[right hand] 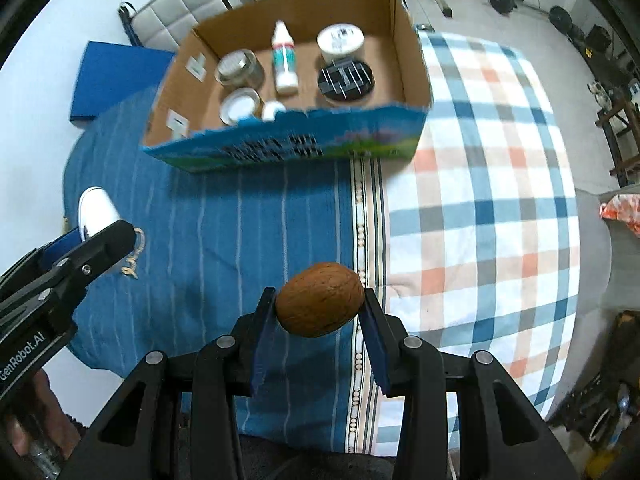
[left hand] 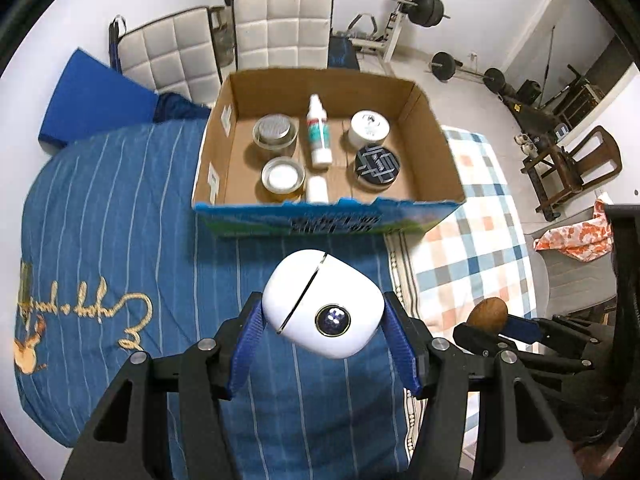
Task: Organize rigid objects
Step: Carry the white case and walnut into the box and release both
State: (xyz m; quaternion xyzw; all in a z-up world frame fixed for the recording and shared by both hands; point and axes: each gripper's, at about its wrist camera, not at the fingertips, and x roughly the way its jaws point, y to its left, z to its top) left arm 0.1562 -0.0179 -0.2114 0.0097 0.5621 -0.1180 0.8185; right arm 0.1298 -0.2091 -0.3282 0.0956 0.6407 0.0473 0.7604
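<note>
The left gripper [left hand: 323,312] is clamping a white earbud case [left hand: 323,303] between its blue pads [left hand: 249,336], holding it lifted above the blue striped cloth [left hand: 120,216]. The case's dark round badge is facing the camera, and its lid seam is running diagonally across the shell.

The right gripper [right hand: 320,300] is squeezing a brown walnut-like shell [right hand: 320,299] by its two ends, hanging over the beaded border where the blue cloth is meeting a checked cloth [right hand: 480,184]. Both grippers are sitting side by side, near each other but apart.

Beyond them, an open cardboard box [left hand: 432,152] is resting across both cloths. Inside it, a glass jar with a metal lid [left hand: 274,133] and an open jar [left hand: 281,176] are standing on the left, a white spray bottle [left hand: 319,132] is lying along the middle with a small white bottle [left hand: 317,189] just in front of it, and a white tub [left hand: 369,128] and a dark patterned tin [left hand: 375,164] are standing on the right.
</note>
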